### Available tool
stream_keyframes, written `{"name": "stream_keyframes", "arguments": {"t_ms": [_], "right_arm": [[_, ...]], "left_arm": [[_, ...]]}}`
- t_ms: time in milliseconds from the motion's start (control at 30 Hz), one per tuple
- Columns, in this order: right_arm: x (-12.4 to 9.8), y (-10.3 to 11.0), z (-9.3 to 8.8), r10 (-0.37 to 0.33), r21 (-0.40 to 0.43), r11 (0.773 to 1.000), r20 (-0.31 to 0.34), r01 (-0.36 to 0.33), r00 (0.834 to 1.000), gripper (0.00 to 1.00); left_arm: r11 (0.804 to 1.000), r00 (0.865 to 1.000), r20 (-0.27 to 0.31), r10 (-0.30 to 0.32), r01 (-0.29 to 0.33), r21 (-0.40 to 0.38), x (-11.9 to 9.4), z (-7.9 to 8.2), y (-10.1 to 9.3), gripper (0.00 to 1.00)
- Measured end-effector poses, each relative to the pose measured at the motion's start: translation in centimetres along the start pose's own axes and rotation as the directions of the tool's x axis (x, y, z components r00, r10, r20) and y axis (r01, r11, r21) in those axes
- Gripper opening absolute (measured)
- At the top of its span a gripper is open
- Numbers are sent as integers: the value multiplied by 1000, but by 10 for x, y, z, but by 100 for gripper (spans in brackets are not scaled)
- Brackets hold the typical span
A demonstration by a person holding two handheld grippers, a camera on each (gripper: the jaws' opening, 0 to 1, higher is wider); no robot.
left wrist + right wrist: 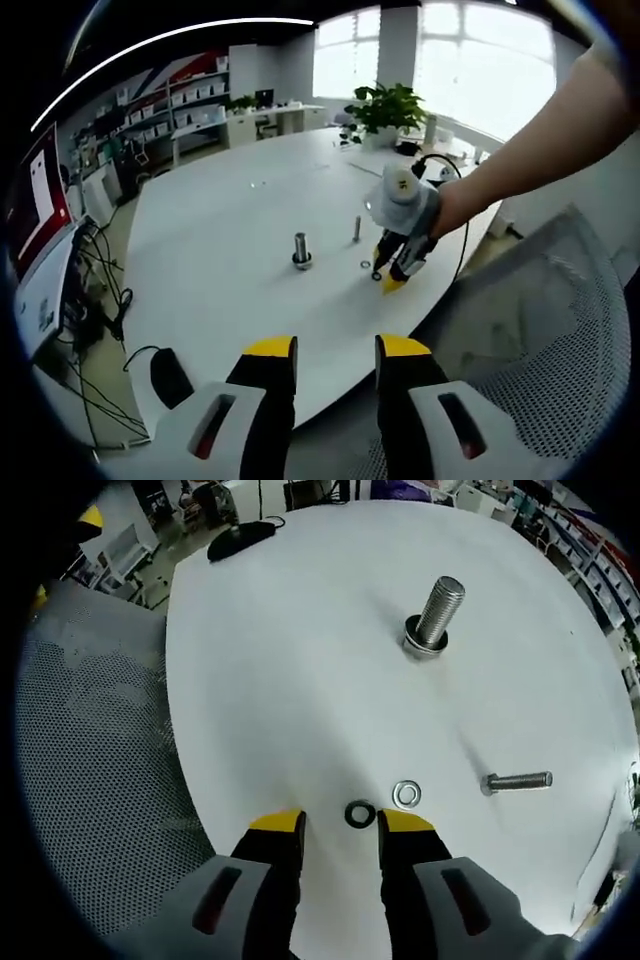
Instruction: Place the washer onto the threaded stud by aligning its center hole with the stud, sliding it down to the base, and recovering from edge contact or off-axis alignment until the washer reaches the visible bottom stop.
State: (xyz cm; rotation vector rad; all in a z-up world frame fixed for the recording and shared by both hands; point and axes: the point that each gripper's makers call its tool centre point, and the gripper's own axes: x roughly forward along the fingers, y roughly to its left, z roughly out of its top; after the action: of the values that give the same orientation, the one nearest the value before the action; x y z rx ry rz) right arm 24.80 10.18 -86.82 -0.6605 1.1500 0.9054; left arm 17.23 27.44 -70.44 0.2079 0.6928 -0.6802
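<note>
A large threaded stud [437, 615] stands upright on the white table [300, 660], with a metal ring around its base. A dark washer [359, 814] lies flat on the table just ahead of and between the yellow tips of my right gripper [340, 825], which is open. A silver washer [406, 795] lies right beside it. In the left gripper view a hand holds the right gripper [393, 272] low over the two washers [366, 265], to the right of the stud [301, 250]. My left gripper [335, 350] hangs open off the table's near edge, holding nothing.
A thinner bolt [518, 780] stands on the table past the silver washer. A mesh chair back [90, 760] sits close beside the table edge. A black rounded object [240, 535] rests at the far end. A potted plant [385, 105] and cables [105, 300] are further off.
</note>
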Motion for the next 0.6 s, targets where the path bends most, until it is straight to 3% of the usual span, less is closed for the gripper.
{"name": "stream_keyframes", "arguments": {"t_ms": [167,600], "right_arm": [[1,-3,3,-7,9,1000,7,7,1000,27],[2,-10,3,2,-146,989,-163,-27,987,15]], "left_arm": [[1000,1000,-2,-2,2,-5,0,0,0,29],[1000,1000,12,0,0,-10,-1,2,1,29]]}}
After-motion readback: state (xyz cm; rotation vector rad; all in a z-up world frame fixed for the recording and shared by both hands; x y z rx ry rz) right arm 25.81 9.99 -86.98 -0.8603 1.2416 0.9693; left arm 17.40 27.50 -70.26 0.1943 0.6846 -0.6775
